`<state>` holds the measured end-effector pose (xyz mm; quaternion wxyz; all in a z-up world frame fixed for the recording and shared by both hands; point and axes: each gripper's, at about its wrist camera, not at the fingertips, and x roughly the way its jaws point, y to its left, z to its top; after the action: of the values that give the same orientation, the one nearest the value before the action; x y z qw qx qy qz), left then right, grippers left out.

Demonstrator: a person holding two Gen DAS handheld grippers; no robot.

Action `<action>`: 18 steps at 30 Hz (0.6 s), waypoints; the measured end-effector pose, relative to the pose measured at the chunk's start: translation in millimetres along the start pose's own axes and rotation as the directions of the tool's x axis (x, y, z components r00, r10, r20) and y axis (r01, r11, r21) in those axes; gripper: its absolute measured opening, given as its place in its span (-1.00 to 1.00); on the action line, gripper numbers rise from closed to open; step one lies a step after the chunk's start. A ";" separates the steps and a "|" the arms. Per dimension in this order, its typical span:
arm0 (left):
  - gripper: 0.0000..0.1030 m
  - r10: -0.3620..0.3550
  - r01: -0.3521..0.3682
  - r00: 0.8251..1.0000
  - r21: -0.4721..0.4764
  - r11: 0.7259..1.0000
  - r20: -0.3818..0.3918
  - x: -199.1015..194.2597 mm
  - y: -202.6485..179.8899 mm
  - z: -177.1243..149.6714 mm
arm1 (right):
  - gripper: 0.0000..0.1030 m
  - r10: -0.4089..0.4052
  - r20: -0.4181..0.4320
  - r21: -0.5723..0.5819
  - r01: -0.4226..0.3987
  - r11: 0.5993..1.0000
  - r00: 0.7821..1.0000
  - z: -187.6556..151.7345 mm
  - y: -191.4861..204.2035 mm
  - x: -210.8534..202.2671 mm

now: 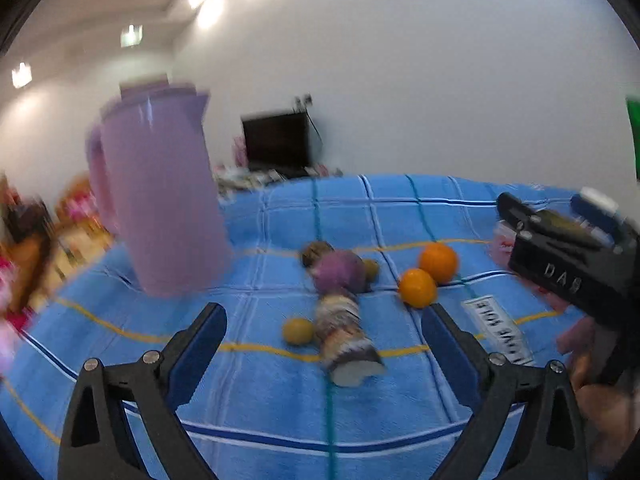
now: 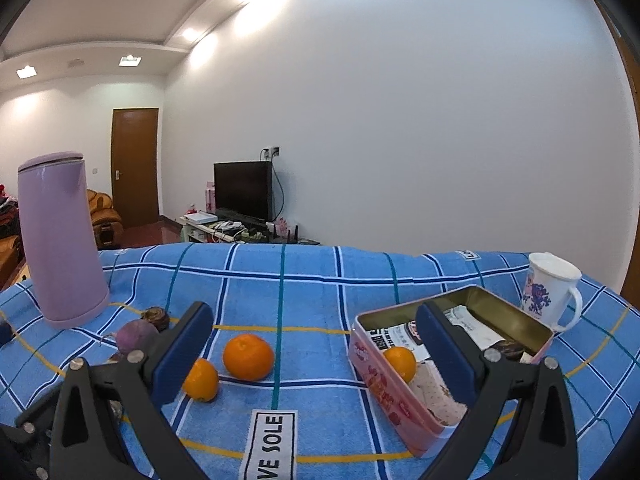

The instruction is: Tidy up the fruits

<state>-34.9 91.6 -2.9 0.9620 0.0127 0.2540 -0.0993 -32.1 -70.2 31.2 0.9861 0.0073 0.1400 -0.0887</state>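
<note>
The left gripper (image 1: 324,332) is wide open and holds nothing; a small yellow fruit (image 1: 298,331) and a lying can (image 1: 344,336) sit between its fingers. The right gripper (image 2: 316,340) is wide open and empty too. Two oranges (image 2: 248,357) lie on the blue cloth (image 2: 304,284), left of the tin (image 2: 384,392). One orange (image 2: 400,363) is in the tin. A purple jug (image 2: 60,240) stands far left.

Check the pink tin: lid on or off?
Off. The pink tin stands open: its gold inner wall shows, with an orange and packets lying inside. No lid is in view.
</note>
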 end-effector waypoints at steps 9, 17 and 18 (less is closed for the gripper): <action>0.92 -0.068 0.035 0.977 -0.164 0.986 -0.200 35.4 -3.2 0.3 | 1.00 0.049 -0.039 -0.023 -0.050 0.998 0.998 -0.6 6.5 5.5; 0.92 -0.031 -0.008 0.967 -0.152 0.988 -0.253 57.9 -9.0 2.9 | 1.00 0.060 -0.059 -0.004 -0.061 0.998 0.996 -0.9 3.8 7.7; 0.92 -0.029 -0.013 0.963 -0.154 0.988 -0.268 61.5 -8.4 2.8 | 1.00 0.061 -0.059 -0.003 -0.061 0.998 0.996 -0.6 3.3 7.9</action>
<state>17.1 71.8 -30.4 0.9161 -0.0493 0.3896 -0.0806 -24.3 -68.2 28.4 0.9838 0.0119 0.1690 -0.0581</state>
